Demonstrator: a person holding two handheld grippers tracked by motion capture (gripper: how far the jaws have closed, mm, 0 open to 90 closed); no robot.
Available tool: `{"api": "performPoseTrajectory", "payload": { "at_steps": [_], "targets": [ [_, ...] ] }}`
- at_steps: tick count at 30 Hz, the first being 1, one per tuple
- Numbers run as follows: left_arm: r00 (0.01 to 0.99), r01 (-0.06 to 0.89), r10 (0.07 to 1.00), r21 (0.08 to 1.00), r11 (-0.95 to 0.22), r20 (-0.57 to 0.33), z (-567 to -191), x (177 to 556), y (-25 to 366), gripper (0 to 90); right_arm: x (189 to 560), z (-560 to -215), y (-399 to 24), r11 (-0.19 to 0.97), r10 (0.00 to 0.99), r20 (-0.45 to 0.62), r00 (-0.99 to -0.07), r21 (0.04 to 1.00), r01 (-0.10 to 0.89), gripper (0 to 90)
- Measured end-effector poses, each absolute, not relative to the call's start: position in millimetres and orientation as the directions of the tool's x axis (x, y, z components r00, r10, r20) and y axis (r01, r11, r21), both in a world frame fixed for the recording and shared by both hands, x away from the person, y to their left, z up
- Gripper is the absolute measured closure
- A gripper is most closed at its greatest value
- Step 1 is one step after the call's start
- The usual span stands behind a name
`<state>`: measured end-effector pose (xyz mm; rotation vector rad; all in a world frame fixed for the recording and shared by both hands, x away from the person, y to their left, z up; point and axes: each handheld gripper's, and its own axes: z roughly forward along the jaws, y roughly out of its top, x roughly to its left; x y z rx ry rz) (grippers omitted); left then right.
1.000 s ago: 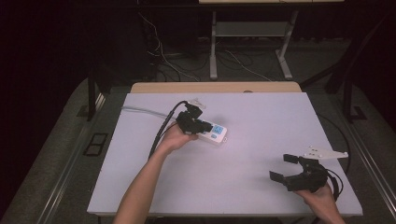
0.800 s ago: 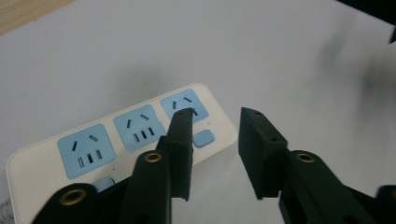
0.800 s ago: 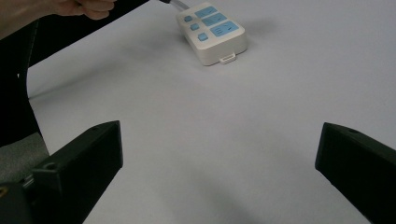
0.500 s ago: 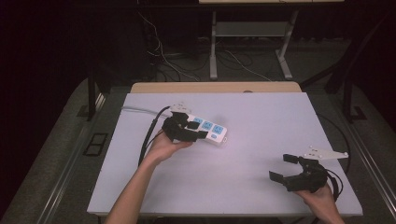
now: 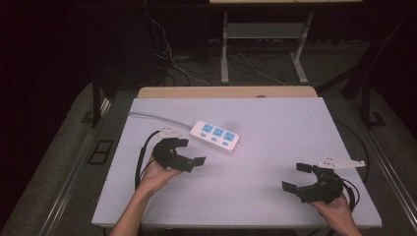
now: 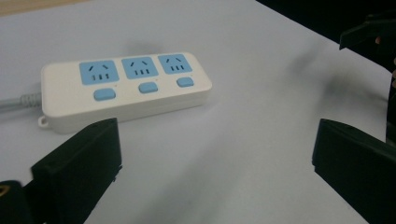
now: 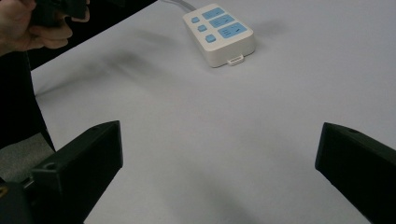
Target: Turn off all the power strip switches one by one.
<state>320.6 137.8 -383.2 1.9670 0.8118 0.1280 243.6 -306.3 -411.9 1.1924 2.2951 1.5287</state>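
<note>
In the high view, the left gripper [image 5: 189,151] is seen at the lower left of centre, held in a hand [image 5: 157,175] whose forearm enters from the bottom edge. Its jaws are spread wide with nothing between them, as is confirmed in the left gripper view, where bare table [image 6: 243,154] lies between them. Just beyond it, toward the centre of the frame, a white power strip [image 5: 215,135] with three blue sockets is laid flat on the pale table [image 5: 275,123], its grey cord [image 5: 157,118] being led off toward the upper left. The strip is touched by neither gripper. At the lower right of the frame, well apart from the strip, the right gripper [image 5: 296,177] is held low over the table, its jaws likewise parted and empty.
</note>
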Motion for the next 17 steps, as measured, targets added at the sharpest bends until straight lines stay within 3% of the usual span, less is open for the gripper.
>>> {"api": "performPoseTrajectory", "payload": {
  "at_steps": [17],
  "targets": [
    [0.731,0.489,0.629,0.846,-0.212,-0.265,-414.4,261.1,179.7,0.0,237.8,-414.1,-303.3,0.177,0.663,0.308,-0.682,0.821,0.543,0.6]
  ]
}}
